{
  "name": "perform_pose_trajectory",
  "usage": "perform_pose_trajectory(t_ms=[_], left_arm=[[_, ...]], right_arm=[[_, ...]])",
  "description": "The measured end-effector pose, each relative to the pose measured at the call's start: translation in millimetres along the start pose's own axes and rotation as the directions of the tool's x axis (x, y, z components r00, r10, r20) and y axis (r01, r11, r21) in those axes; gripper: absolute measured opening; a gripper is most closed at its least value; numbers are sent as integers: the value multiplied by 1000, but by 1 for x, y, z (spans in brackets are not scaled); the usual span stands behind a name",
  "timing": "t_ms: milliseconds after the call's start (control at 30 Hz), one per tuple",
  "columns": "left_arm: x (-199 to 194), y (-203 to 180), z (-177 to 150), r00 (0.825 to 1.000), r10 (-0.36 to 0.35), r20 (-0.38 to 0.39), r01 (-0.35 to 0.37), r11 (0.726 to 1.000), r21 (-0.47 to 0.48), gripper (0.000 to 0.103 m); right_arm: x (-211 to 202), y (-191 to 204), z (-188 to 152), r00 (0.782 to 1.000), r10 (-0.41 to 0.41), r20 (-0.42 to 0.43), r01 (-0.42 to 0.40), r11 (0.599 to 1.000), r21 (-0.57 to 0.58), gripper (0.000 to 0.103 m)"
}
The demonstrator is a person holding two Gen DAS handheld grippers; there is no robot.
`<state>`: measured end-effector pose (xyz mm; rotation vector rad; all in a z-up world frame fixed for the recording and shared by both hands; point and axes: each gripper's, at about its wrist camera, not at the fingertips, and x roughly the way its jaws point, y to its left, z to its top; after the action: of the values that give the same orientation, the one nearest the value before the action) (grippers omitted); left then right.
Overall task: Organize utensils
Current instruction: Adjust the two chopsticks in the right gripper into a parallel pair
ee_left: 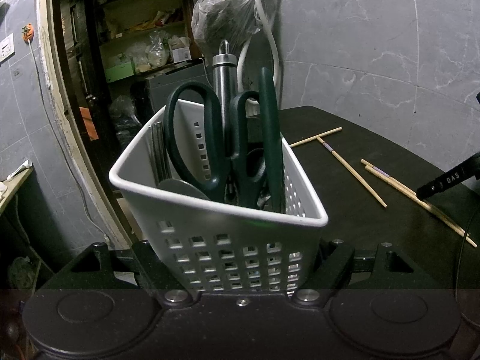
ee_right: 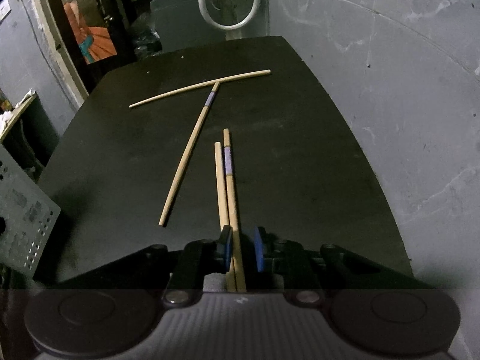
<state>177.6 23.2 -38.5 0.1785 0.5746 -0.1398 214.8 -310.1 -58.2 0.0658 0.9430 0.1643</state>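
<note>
Chopsticks, the two pale wooden ones [ee_right: 228,198] lying side by side on the black desk [ee_right: 315,156], sit between the right gripper [ee_right: 242,247]'s parted blue pads, not pinched yet. Left gripper [ee_left: 237,273] is clamped on the white perforated plastic caddy [ee_left: 210,240], so next I'd guess squeeze, lift, drop them in.

A white hose [ee_left: 274,48] loops against the far marble wall [ee_left: 375,39], beside a bulging plastic bag [ee_left: 223,19].

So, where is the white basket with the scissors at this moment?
In the left wrist view the white basket stands between the left gripper's fingers, at the left edge of the dark table.
</note>
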Motion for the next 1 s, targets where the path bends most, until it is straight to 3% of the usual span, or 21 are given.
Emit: perform_pose_trajectory(t_ms=[133,233,700,800,933,1000], left_arm=[[0,0,0,1000,0,0,0,1000,-1,81],[0,0,0,1000,0,0,0,1000,0,81],[-1,0,1,1000,0,-1,0,1000,0,81],[-1,0,1,1000,0,0,0,1000,0,81],[-1,0,1,1000,0,0,0,1000,-1,81],[-1,0,1,1000,-1,-1,1,1000,0,81]], right_arm=[[-2,6,0,1000,1,-26,-3,998,-59,18],[-1,9,-2,998,-11,-54,6,995,-96,6],[-14,8,-11,997,-2,-82,-8,993,-120,7],[-18,7,-7,999,4,-54,-9,996,-94,22],[-16,6,2,999,37,-34,-38,998,-43,54],[-11,10,7,999,29,-37,-31,998,-46,55]])
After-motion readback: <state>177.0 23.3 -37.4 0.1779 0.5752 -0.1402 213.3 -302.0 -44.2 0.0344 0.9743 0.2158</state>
